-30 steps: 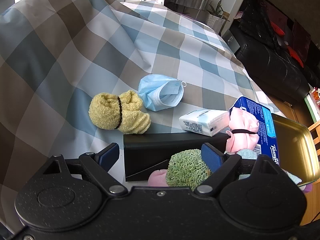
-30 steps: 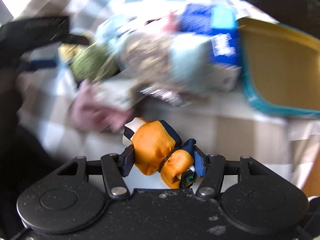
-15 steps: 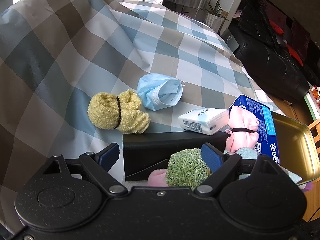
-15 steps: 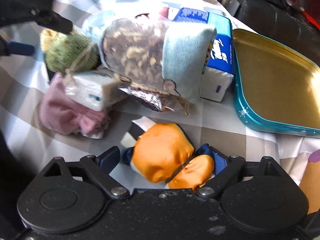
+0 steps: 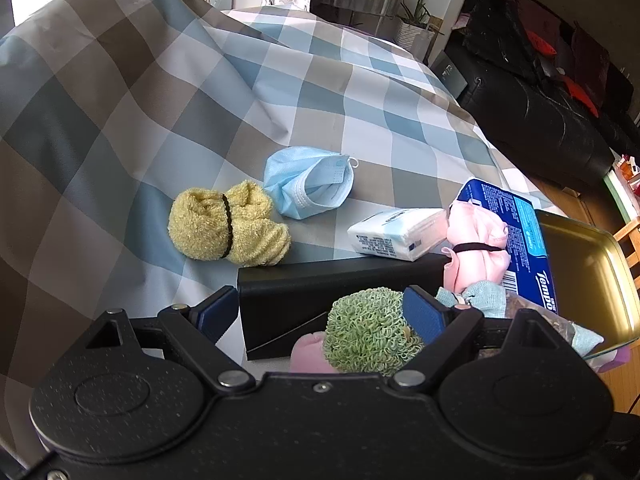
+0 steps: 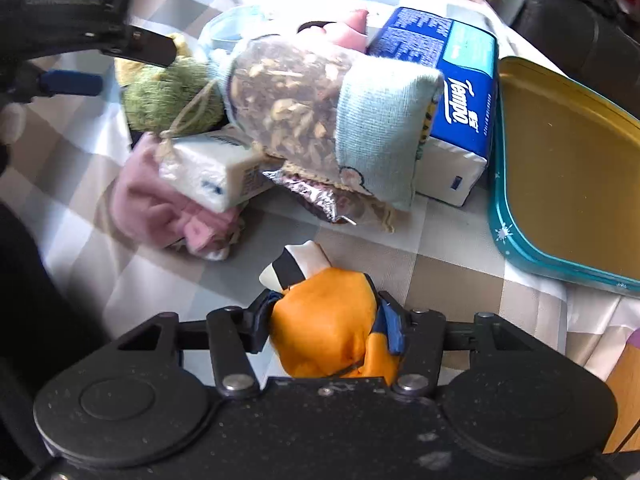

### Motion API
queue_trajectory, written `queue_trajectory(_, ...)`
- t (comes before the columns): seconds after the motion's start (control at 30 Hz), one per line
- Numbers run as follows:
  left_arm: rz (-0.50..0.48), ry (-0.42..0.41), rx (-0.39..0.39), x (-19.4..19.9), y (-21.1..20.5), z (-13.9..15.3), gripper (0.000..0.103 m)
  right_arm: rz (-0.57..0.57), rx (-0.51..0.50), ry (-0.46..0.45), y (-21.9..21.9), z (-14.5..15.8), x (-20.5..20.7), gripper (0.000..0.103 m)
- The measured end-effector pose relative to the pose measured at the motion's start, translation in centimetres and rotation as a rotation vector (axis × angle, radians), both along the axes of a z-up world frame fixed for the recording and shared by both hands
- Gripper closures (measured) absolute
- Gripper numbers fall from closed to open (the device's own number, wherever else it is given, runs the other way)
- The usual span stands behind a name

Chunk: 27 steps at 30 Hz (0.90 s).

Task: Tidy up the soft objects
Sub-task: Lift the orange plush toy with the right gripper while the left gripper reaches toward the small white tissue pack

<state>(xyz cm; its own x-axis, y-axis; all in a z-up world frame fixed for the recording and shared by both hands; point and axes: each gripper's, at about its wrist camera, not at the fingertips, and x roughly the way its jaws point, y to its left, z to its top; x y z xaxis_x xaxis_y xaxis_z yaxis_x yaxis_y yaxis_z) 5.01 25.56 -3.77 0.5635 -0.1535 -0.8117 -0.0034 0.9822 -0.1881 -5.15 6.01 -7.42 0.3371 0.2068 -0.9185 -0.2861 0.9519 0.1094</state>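
Observation:
My right gripper (image 6: 326,320) is closing its jaws on an orange cloth bundle (image 6: 324,332) with a black-and-white end. Both pads press its sides, low over the checked cloth. Just beyond it lies a heap: a pale blue sachet of dried bits (image 6: 320,108), a small tissue pack (image 6: 208,168), a pink cloth (image 6: 160,208) and a green knitted ball (image 6: 168,96). My left gripper (image 5: 318,312) is open above a black case (image 5: 288,300), with the green ball (image 5: 368,332) beside its right finger. A yellow towel bundle (image 5: 224,226) and a blue face mask (image 5: 308,182) lie further out.
A gold tray with a teal rim (image 6: 568,168) sits on the right, next to a blue Tempo tissue pack (image 6: 460,92). A pink tied bundle (image 5: 476,240) leans on that pack. A black sofa (image 5: 532,120) stands past the bed edge.
The right jaws stood wide around the orange bundle half a second ago and have now closed on it again. The left gripper has stayed still.

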Motion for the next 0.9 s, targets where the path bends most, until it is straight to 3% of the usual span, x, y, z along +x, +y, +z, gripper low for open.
queue_trajectory(0.23,-0.062,-0.01,0.061,-0.3,-1.7,0.3,0.017,0.101,0.014,-0.091,-1.6,4.6,-1.9,0.05)
queue_trajectory(0.4,-0.159,-0.053,0.145,-1.1,-3.9,0.6,0.017,0.095,0.069,-0.113,-3.1,6.0,-2.2,0.05)
queue_trajectory(0.5,-0.178,0.007,0.194,-0.4,-4.9,-0.3,0.018,0.07,0.098,-0.115,-4.3,6.3,-2.6,0.05)
queue_trajectory(0.6,-0.193,0.071,0.183,0.3,-5.1,-1.2,0.02,0.051,0.13,-0.116,-4.8,6.6,-2.6,0.05)
queue_trajectory(0.67,-0.18,0.12,0.162,0.8,-4.9,-1.7,0.038,0.041,0.154,-0.132,-5.3,7.0,-2.5,0.05)
queue_trajectory(0.73,-0.175,0.155,0.075,1.1,-4.2,-2.1,0.047,0.026,0.183,-0.147,-6.2,7.7,-2.5,0.05)
queue_trajectory(0.83,-0.139,0.146,0.027,0.9,-3.5,-1.6,0.048,-0.007,0.222,-0.164,-7.4,8.8,-2.4,0.05)
queue_trajectory(0.9,-0.115,0.114,0.04,0.5,-3.4,-0.9,0.049,-0.032,0.245,-0.176,-8.4,9.5,-2.4,0.05)
